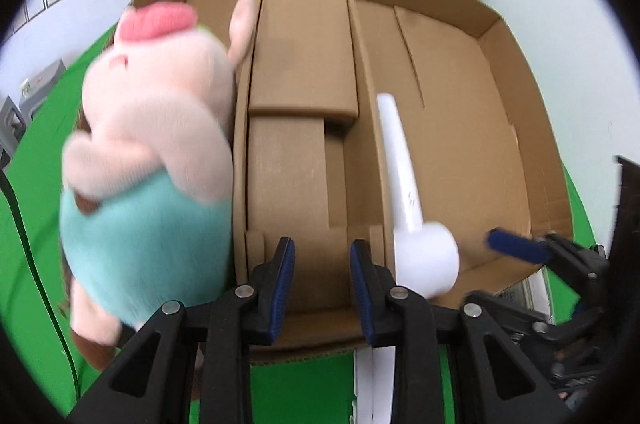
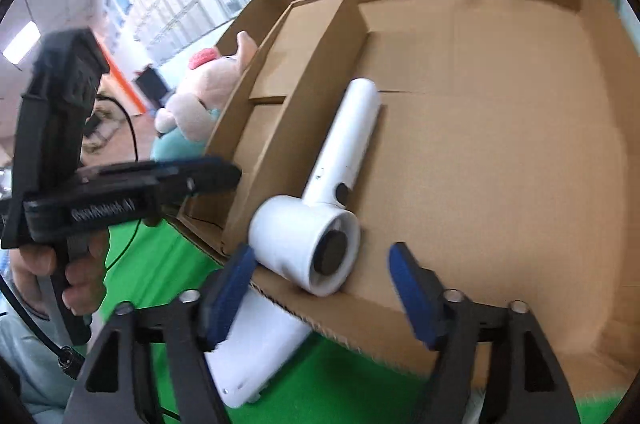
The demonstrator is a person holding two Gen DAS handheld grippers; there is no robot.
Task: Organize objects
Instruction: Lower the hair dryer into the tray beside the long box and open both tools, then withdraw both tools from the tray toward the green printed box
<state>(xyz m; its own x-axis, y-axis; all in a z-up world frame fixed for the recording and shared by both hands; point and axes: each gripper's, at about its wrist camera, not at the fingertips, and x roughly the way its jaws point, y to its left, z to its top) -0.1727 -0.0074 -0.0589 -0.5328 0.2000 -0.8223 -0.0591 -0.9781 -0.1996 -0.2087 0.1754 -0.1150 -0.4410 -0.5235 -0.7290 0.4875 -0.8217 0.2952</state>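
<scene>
A white hair dryer (image 1: 400,183) (image 2: 344,151) lies in the wide compartment of an open cardboard box (image 1: 460,95) (image 2: 500,143), its head at the near wall and its handle pointing away. A pink plush pig in a teal outfit (image 1: 152,143) (image 2: 200,95) stands outside the box against its left wall. My left gripper (image 1: 322,248) hovers over the box's near edge, open by a narrow gap with nothing in it. My right gripper (image 2: 322,256) is open wide just short of the dryer's head, not touching it.
A smaller closed carton (image 1: 304,51) fills the far part of the box's narrow middle compartment. A white flat object (image 2: 256,344) lies on the green surface (image 1: 32,264) under the box's near edge. A black cable (image 1: 28,236) runs at left. Plants stand behind the box.
</scene>
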